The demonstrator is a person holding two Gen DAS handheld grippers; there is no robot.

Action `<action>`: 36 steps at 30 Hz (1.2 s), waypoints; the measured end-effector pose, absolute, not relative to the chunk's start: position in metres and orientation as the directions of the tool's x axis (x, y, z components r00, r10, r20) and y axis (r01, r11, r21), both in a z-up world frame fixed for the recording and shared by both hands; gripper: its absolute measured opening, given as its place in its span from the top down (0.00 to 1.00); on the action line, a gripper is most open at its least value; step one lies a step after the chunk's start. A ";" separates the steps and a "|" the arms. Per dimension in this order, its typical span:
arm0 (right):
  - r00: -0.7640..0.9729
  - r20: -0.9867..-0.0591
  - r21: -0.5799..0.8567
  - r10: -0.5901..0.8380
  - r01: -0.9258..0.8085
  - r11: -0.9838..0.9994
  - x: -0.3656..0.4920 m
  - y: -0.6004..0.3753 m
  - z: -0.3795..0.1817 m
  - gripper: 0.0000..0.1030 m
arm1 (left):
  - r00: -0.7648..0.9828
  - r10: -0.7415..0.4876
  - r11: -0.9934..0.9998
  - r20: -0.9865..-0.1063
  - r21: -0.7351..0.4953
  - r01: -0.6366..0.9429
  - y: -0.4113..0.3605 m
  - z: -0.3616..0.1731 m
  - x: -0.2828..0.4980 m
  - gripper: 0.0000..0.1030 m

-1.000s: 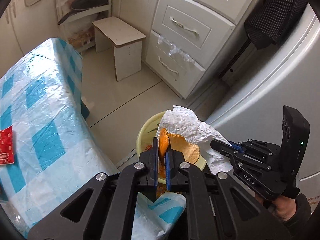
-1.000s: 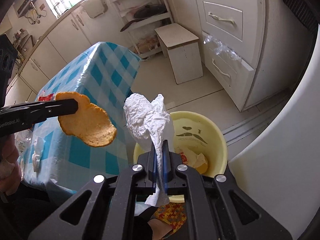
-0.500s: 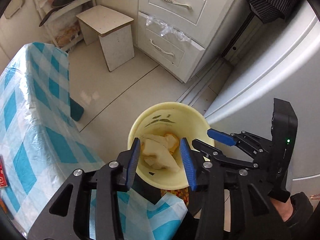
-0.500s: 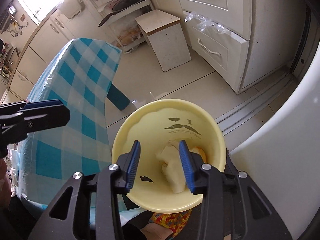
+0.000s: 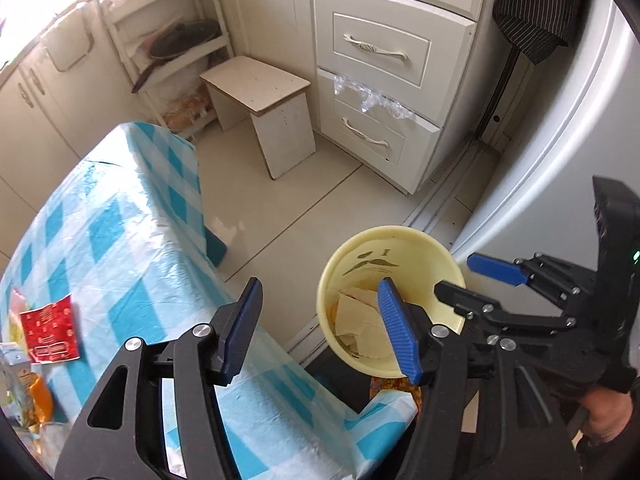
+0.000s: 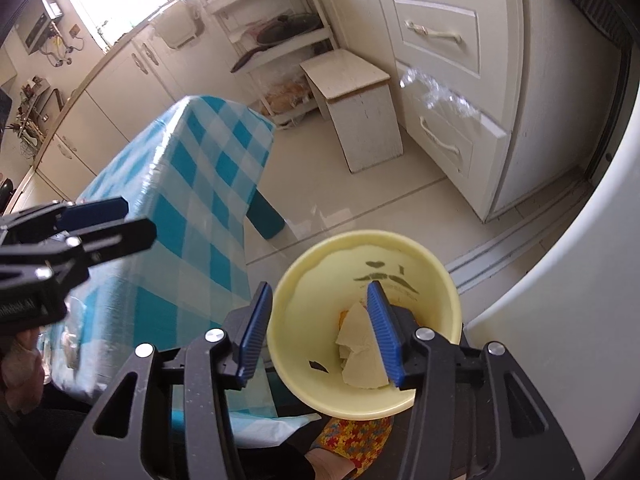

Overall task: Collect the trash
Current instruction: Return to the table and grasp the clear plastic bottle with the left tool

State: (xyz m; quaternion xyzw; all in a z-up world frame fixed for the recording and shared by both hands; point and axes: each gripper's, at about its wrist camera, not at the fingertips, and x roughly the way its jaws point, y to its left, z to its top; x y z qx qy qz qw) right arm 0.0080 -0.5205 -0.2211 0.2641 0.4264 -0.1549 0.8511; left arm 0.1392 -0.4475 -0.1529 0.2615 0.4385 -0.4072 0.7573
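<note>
Both grippers, left gripper (image 5: 320,328) and right gripper (image 6: 316,332), are opening, empty, above the yellow bin (image 6: 424,264).

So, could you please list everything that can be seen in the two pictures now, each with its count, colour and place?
bin: one, pale yellow, on the floor beside the table, below the grippers
trash: some pale crumpled paper and an orange piece, inside the bin
table: one, blue and white checked cloth, left
red packet: one, on the table, left edge of the left wrist view
stool: one, white, on the floor by the drawers
drawers: white stack, clear plastic bag caught in the lower one
shelf rack: one, white, a dark pan on it
left gripper: black with blue pads, jaws opening, nothing between them
right gripper: same colours, jaws opening, empty, above the bin
</note>
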 end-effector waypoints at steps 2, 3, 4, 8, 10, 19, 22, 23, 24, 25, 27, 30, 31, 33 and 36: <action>0.607 -0.793 0.314 -0.050 0.477 0.821 0.009 -0.518 -0.206 0.51 | 0.304 -0.392 0.539 -0.868 0.051 0.841 -0.439 -0.145 0.139 0.42; 0.616 -0.785 0.310 -0.056 0.470 0.826 0.010 -0.516 -0.198 0.51 | 0.313 -0.394 0.542 -0.864 0.057 0.838 -0.435 -0.141 0.138 0.42; 0.626 -0.777 0.307 -0.062 0.463 0.831 0.011 -0.514 -0.191 0.50 | 0.323 -0.395 0.546 -0.860 0.063 0.836 -0.430 -0.138 0.137 0.41; 0.665 -0.742 0.292 -0.081 0.429 0.855 0.014 -0.504 -0.157 0.49 | 0.349 -0.399 0.560 -0.848 0.076 0.825 -0.411 -0.125 0.137 0.40; 0.684 -0.724 0.286 -0.085 0.410 0.866 0.016 -0.497 -0.139 0.48 | 0.361 -0.400 0.572 -0.842 0.079 0.817 -0.398 -0.120 0.137 0.39; 0.777 -0.629 0.265 -0.032 0.252 0.931 0.030 -0.440 -0.070 0.41 | 0.432 -0.386 0.701 -0.815 0.045 0.711 -0.305 -0.097 0.167 0.33; 0.791 -0.611 0.268 0.013 0.192 0.944 0.040 -0.414 -0.061 0.39 | 0.459 -0.368 0.746 -0.809 0.038 0.665 -0.272 -0.094 0.179 0.32; 0.793 -0.608 0.271 0.027 0.176 0.946 0.043 -0.407 -0.059 0.38 | 0.471 -0.359 0.759 -0.806 0.041 0.649 -0.262 -0.094 0.182 0.31; 0.793 -0.607 0.274 0.041 0.161 0.948 0.046 -0.398 -0.060 0.38 | 0.486 -0.347 0.775 -0.802 0.046 0.631 -0.249 -0.093 0.186 0.31; 0.792 -0.608 0.278 0.054 0.148 0.949 0.050 -0.390 -0.062 0.38 | 0.498 -0.336 0.788 -0.799 0.050 0.613 -0.238 -0.093 0.188 0.30; 0.795 -0.601 0.303 0.085 0.128 0.944 0.056 -0.374 -0.068 0.38 | 0.523 -0.314 0.816 -0.793 0.056 0.575 -0.215 -0.092 0.193 0.28; 0.805 -0.580 0.336 0.122 0.100 0.937 0.064 -0.350 -0.082 0.35 | 0.547 -0.295 0.845 -0.784 0.054 0.532 -0.183 -0.089 0.199 0.26; 0.806 -0.576 0.342 0.133 0.090 0.935 0.066 -0.343 -0.087 0.34 | 0.554 -0.290 0.852 -0.780 0.052 0.520 -0.173 -0.088 0.201 0.24; 0.783 -0.609 0.307 0.130 0.081 0.948 0.073 -0.328 -0.098 0.34 | 0.563 -0.291 0.860 -0.773 0.046 0.508 -0.151 -0.086 0.206 0.22; 0.786 -0.609 0.242 0.110 0.052 0.969 0.074 -0.313 -0.097 0.29 | 0.566 -0.299 0.855 -0.768 0.047 0.516 -0.120 -0.087 0.212 0.17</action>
